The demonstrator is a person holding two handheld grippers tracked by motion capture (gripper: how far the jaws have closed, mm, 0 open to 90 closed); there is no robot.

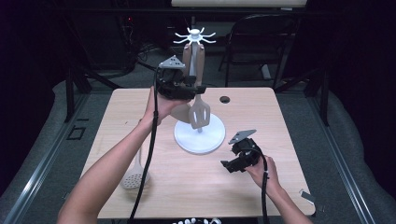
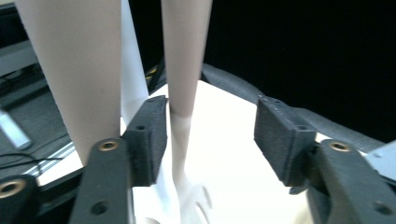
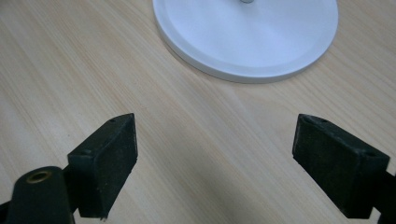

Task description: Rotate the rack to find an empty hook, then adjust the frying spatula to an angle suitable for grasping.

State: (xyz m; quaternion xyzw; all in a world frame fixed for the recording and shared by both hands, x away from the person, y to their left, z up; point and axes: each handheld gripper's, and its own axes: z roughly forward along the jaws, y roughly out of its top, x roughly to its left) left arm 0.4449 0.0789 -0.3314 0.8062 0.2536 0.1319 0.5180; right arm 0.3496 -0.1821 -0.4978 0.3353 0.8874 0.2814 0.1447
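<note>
Slotted turner released on the rack

The left gripper (image 1: 192,88) fingers (image 2: 148,140) are spread beside the hanging slotted turner (image 1: 200,112); the right gripper (image 1: 235,164) fingers are spread over the surface (image 1: 187,182). The skimmer (image 1: 135,176), lying near left, is judged due next.

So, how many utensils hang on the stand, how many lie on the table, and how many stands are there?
Hanging utensils: 2
Lying utensil: 1
White stand: 1
Total: 4
</note>
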